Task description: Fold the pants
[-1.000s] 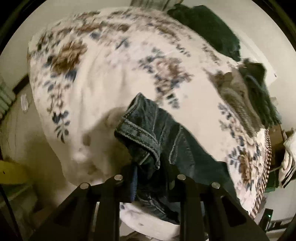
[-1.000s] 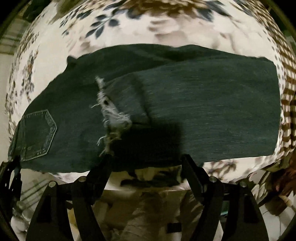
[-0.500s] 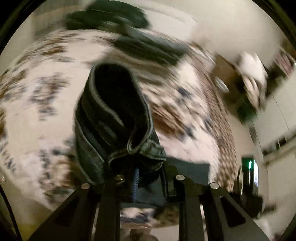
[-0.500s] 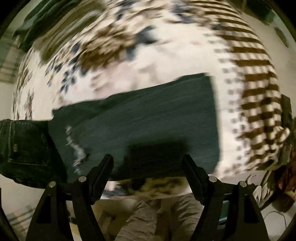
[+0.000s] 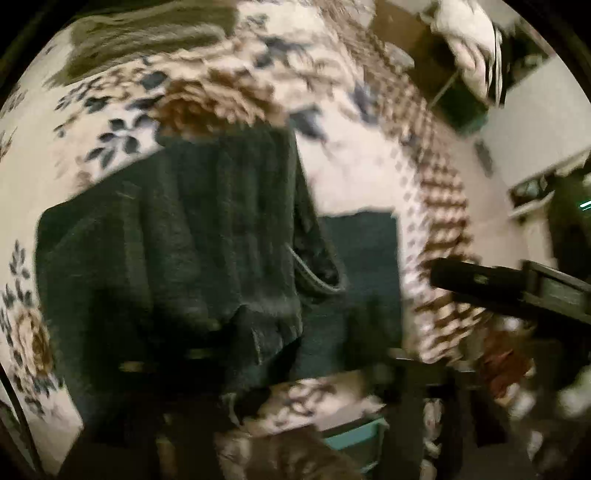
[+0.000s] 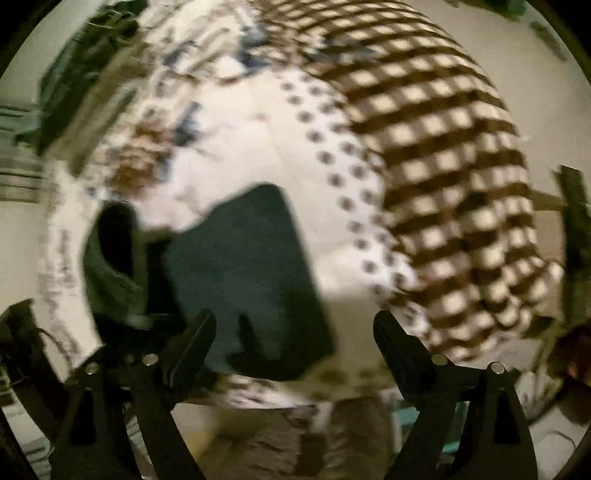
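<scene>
Dark denim pants lie on a floral bedspread, with the waist part folded over the legs. In the left wrist view the frame is blurred and my left gripper's fingers cannot be made out; the dark cloth fills the lower left. The leg end lies flat to the right. In the right wrist view the pants sit just ahead of my right gripper, which is open and empty with fingers wide apart. The right gripper also shows as a dark bar in the left wrist view.
The bedspread has a brown checked border toward the right edge of the bed. Dark green clothes and a grey garment lie at the far side. Furniture and clutter stand beyond the bed.
The left gripper has swung the waist end over to the right, across the legs. The right gripper has also swung right and stays open. Both views are motion-blurred.
</scene>
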`<state>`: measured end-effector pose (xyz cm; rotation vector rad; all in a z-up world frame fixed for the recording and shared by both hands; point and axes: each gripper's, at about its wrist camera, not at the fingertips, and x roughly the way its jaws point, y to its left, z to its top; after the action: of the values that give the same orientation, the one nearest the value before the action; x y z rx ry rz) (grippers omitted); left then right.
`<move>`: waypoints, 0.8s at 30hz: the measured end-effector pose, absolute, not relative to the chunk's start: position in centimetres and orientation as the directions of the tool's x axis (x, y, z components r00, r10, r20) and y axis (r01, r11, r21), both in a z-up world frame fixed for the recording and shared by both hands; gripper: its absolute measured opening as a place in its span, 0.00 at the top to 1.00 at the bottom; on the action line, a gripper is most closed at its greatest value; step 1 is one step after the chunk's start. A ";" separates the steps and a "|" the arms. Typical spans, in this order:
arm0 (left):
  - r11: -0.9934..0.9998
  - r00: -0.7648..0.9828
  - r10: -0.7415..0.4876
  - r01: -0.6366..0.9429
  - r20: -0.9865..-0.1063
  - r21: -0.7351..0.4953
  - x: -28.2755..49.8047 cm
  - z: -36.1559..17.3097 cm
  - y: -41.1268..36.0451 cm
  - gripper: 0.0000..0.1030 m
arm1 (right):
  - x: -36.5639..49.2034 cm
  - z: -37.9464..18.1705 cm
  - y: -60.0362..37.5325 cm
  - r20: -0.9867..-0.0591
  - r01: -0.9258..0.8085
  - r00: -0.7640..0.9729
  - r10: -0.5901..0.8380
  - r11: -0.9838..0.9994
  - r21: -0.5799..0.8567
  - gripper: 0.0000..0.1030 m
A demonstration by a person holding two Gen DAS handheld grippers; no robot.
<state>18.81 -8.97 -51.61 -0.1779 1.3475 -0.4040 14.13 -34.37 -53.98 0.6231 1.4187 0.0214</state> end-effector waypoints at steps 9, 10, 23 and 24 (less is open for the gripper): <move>0.976 0.223 -0.196 -0.052 -0.955 -0.213 19.3 -50.6 -0.4 0.00 | 20.6 -56.4 -27.3 -0.758 0.194 0.171 0.629 0.733 0.652 0.05; 0.980 0.214 -0.169 -0.064 -0.962 -0.186 19.6 -51.2 0.3 0.01 | 21.4 -57.4 -25.9 -0.746 0.179 0.138 0.652 0.724 0.666 0.05; 0.991 0.223 -0.098 -0.071 -0.970 -0.117 20.5 -51.2 1.9 0.00 | 19.6 -53.6 -22.2 -0.886 0.110 0.160 0.436 0.884 0.455 0.85; 0.988 0.227 -0.117 -0.075 -0.967 -0.137 20.6 -50.9 2.0 0.00 | 18.7 -52.6 -23.4 -0.888 0.149 0.170 0.426 0.880 0.451 0.85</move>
<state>20.62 1.96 -50.90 -0.1664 1.3431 -0.0292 18.73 -23.43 -52.61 0.4972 1.4026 0.2084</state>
